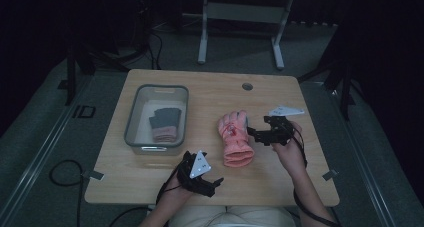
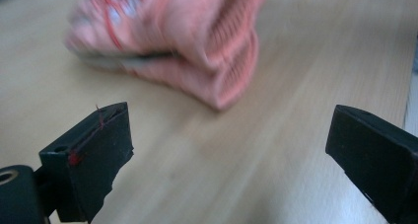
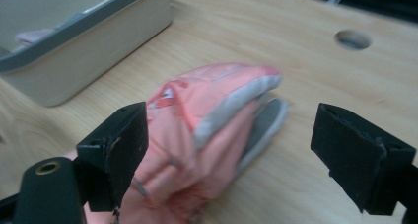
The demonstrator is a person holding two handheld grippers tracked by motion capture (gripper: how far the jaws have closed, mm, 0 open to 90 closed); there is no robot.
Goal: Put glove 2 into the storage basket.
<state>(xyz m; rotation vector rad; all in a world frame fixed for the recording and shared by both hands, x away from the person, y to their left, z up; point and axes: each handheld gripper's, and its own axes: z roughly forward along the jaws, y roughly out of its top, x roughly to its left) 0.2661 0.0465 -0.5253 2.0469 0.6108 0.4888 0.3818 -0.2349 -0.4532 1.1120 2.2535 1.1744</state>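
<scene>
A pink padded glove (image 1: 235, 136) lies on the wooden table (image 1: 210, 94), fingers away from me, ribbed cuff toward the front edge. My right gripper (image 1: 251, 133) sits just right of the glove's fingers, jaws wide and pads off the fabric; in the right gripper view the glove (image 3: 207, 135) lies between and beyond the jaws. My left gripper (image 1: 212, 183) hovers near the front edge, left of the cuff, open with nothing held. In the left gripper view the cuff (image 2: 212, 51) lies ahead of the spread jaws.
A grey-rimmed plastic bin (image 1: 131, 118) stands at the table's left and holds a dark and pink glove (image 1: 164, 124). A round cable hole (image 1: 247, 86) sits near the far edge. A white frame stands on the floor beyond the table.
</scene>
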